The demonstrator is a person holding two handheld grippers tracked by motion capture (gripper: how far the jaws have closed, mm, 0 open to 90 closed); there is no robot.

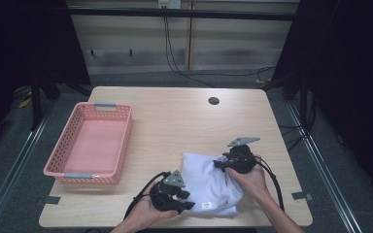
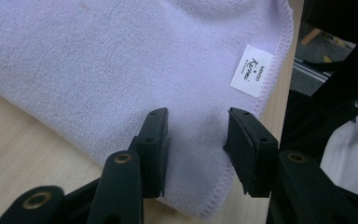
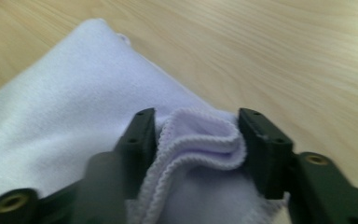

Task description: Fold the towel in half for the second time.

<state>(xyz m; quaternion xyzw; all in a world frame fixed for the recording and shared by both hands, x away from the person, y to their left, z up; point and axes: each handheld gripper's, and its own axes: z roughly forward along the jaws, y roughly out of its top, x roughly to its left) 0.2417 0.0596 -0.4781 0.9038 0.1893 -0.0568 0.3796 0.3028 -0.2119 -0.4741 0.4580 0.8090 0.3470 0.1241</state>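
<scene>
While the right gripper [image 3: 193, 135] pinches a bunched hem of the lavender towel [image 1: 209, 184], the left gripper [image 2: 196, 140] hangs spread over the near corner.

Folded on the near part of the wooden table [image 1: 175, 121], slightly toward the person's right, the towel lies between the two tools, its far right edge gathered between the right jaws, which sit partly closed with folds of stitched hem pressed between them. The left jaws stand wide apart just above the cloth with nothing between the pads, close to the white label [image 2: 251, 70] at the table-edge corner. That corner lies straight ahead of the left tool, so the left hand [image 1: 143, 213] looks nearer to it; closing there would probably give a second hold opposite the right one. The pink basket [image 1: 90, 141] sits well apart on the left side of the table, nothing visible inside.
</scene>
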